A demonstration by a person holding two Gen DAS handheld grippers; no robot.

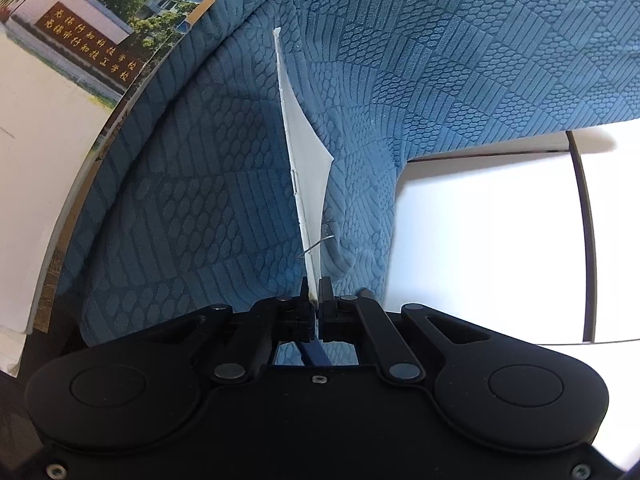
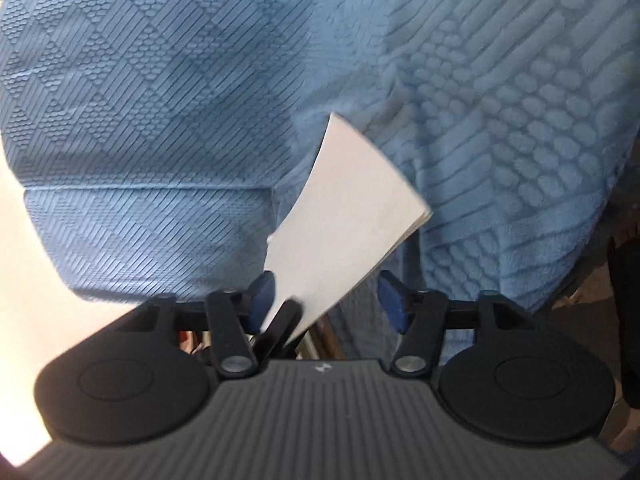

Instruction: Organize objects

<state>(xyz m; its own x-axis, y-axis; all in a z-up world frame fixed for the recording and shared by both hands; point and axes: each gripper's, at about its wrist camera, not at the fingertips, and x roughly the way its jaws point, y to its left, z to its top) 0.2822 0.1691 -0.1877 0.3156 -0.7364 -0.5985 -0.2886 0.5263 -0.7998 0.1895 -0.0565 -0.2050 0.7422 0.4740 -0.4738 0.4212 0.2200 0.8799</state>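
Note:
My left gripper point(image 1: 317, 300) is shut on the edge of a thin white paper booklet point(image 1: 308, 168), seen edge-on and standing up from the jaws over a blue textured blanket point(image 1: 180, 200). In the right wrist view the same white booklet point(image 2: 340, 220) shows as a flat sheet between my right gripper's blue pads point(image 2: 262, 300), with the left gripper's black fingers clamped on its lower corner. My right gripper point(image 2: 326, 300) is open, its pads apart on both sides of the booklet and not touching it. The blanket point(image 2: 160, 120) fills the background.
A printed booklet with a building photo and gold Chinese lettering point(image 1: 88, 36) lies at the upper left on a white surface point(image 1: 24, 160). A white tabletop with a dark seam point(image 1: 500, 240) shows at the right of the blanket.

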